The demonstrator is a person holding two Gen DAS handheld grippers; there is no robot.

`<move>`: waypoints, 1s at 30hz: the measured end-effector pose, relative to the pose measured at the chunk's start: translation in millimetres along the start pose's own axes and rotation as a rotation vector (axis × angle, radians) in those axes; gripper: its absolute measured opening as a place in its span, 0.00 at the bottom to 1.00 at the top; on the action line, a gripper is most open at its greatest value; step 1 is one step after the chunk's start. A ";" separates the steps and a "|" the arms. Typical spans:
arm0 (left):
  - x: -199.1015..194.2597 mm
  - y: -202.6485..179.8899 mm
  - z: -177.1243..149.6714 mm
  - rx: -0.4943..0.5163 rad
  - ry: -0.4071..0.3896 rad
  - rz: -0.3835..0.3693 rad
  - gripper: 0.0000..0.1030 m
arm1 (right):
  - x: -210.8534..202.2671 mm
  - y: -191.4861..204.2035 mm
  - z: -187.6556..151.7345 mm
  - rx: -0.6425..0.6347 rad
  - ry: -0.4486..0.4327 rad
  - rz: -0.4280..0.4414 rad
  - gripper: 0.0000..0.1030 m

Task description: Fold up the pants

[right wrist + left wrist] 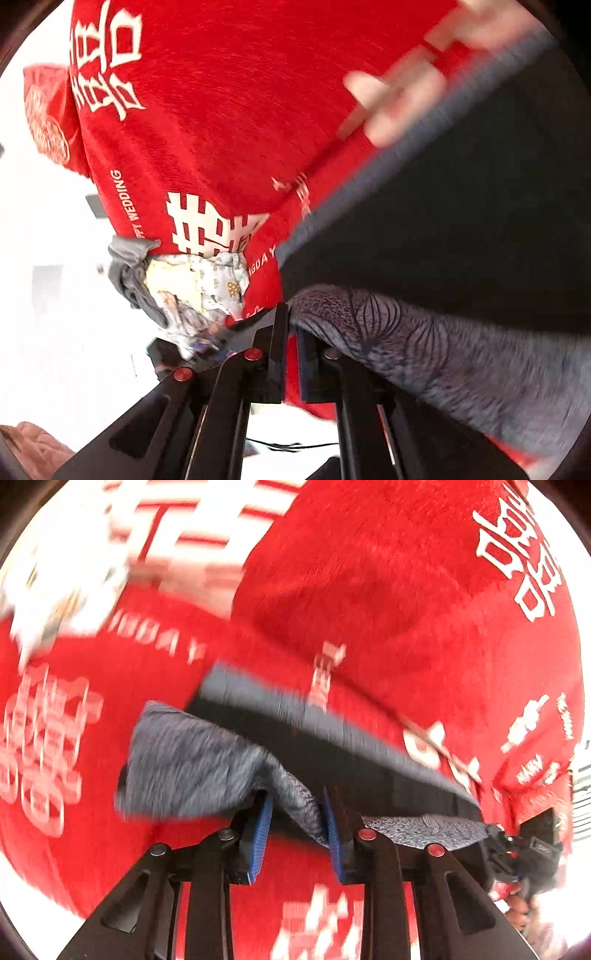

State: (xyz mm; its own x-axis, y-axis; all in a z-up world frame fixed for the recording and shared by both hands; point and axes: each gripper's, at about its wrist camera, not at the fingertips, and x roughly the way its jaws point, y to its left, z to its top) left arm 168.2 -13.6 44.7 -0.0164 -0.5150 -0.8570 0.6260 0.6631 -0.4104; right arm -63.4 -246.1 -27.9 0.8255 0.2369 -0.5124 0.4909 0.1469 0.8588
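Observation:
The grey patterned pants point(192, 768) hang lifted over a red cloth with white characters point(369, 572). Their opening gapes and shows a dark inside point(332, 753). My left gripper point(295, 801) has a fold of the grey fabric between its blue pads point(260, 834), and the edge runs taut toward my right gripper point(517, 845) at the far right. In the right wrist view, my right gripper point(291, 321) is shut on the edge of the pants point(443, 354), which drape away to the right over the dark inside point(461, 221).
The red cloth point(221, 110) covers the work surface under the pants. A heap of other clothes, a grey garment point(129, 280) and a pale printed one point(207, 284), lies at its left edge, blurred white in the left wrist view point(66, 583). A pinkish fabric point(33, 443) sits bottom left.

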 end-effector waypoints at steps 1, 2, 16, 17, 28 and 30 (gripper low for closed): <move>11.7 -0.9 13.4 -0.001 -0.017 0.037 0.56 | 8.1 -1.5 18.0 -0.020 0.016 -0.026 0.05; 23.1 -2.0 23.9 -0.004 -0.042 0.088 0.76 | 20.2 -6.2 36.8 -0.034 0.038 -0.049 0.07; 94.1 -39.7 42.1 0.102 0.061 0.394 0.78 | 29.1 -37.6 94.0 -0.029 0.073 -0.149 0.71; 89.8 -62.7 32.2 0.176 0.091 0.360 0.78 | 14.4 -38.2 87.4 -0.038 0.059 -0.162 0.71; 165.2 -286.9 -143.3 0.507 0.525 -0.172 0.78 | -186.5 -181.2 -89.3 0.365 -0.078 -0.375 0.71; 179.9 -311.3 -164.6 0.556 0.566 -0.195 0.78 | -204.4 -207.8 -124.3 0.463 -0.099 -0.372 0.71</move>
State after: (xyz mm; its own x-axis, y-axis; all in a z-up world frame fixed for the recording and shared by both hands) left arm -158.0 -223.3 -33.0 -0.4632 -0.1418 -0.8748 0.8641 0.1470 -0.4813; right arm -368.7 -205.7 -102.2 0.5860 0.1555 -0.7953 0.8038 -0.2357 0.5462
